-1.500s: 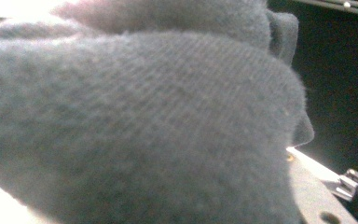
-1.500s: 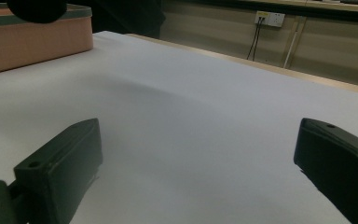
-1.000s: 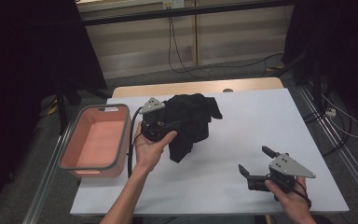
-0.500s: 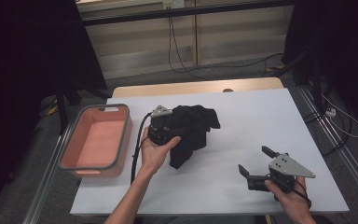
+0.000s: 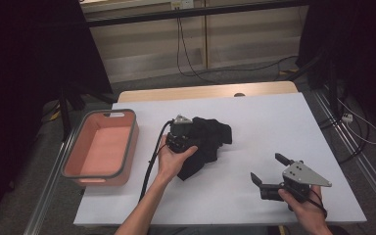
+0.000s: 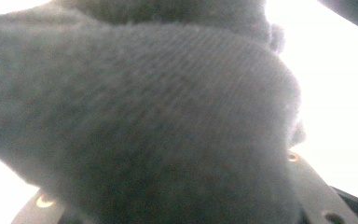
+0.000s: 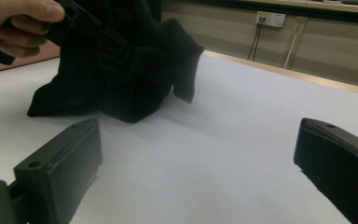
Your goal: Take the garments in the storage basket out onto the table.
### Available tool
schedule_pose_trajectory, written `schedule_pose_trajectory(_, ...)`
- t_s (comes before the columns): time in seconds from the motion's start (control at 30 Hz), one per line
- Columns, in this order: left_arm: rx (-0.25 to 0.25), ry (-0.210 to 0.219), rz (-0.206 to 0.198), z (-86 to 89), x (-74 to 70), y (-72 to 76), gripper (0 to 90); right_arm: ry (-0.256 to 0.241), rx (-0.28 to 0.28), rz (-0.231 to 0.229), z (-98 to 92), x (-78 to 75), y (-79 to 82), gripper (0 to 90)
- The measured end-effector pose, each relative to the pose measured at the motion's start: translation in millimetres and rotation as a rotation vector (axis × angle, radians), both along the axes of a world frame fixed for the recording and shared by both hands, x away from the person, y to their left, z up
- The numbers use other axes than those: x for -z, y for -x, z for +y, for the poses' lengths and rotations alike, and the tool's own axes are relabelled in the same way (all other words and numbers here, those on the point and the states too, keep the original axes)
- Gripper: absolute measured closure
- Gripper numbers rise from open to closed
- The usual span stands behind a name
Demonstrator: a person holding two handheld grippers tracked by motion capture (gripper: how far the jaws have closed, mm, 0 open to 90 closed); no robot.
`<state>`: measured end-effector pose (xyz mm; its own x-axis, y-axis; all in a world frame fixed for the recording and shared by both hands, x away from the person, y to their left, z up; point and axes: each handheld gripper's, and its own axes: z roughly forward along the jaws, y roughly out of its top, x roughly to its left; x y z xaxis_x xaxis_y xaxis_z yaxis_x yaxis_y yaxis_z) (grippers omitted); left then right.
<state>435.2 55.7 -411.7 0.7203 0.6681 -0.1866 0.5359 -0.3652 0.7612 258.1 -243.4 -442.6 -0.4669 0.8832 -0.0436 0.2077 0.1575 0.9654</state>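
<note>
A crumpled black cloth (image 5: 205,144) lies bunched in the middle of the white table (image 5: 274,117), with one end raised. My left gripper (image 5: 191,135) is buried in its left side and shut on it. Close up in the left gripper view, the dark knit cloth (image 6: 144,116) drapes over the jaws and hides them. My right gripper (image 5: 269,169) rests near the front right of the table, open and with nothing in it. In the right gripper view the open right gripper (image 7: 198,144) faces the black cloth (image 7: 130,60) and the hand holding the left gripper (image 7: 81,23).
A pink bin (image 5: 73,161) with a grey rim stands at the table's left edge, with nothing in it. The left gripper's black cable (image 5: 152,156) trails along the forearm. A wooden strip (image 5: 205,92) borders the table's far edge, with wall cables beyond.
My left gripper has drawn the black cloth toward the person and slightly right, and the cloth now sits lower and more spread. The right gripper has stayed put.
</note>
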Motion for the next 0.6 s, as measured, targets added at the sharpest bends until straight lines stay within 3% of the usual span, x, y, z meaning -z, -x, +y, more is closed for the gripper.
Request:
schedule_pose_trajectory(0.43, 0.025, -0.074, 0.029, -20.8, 31.7, -10.5, 60.6, 0.001, -0.001, 0.0, -0.1, 0.2, 0.9, 0.7)
schedule_pose_trajectory(0.6, 0.038, -0.09, 0.019, -28.8, 38.8, -14.8, 59.4, 0.004, 0.0, -0.001, -0.9, 0.3, 2.4, 0.7)
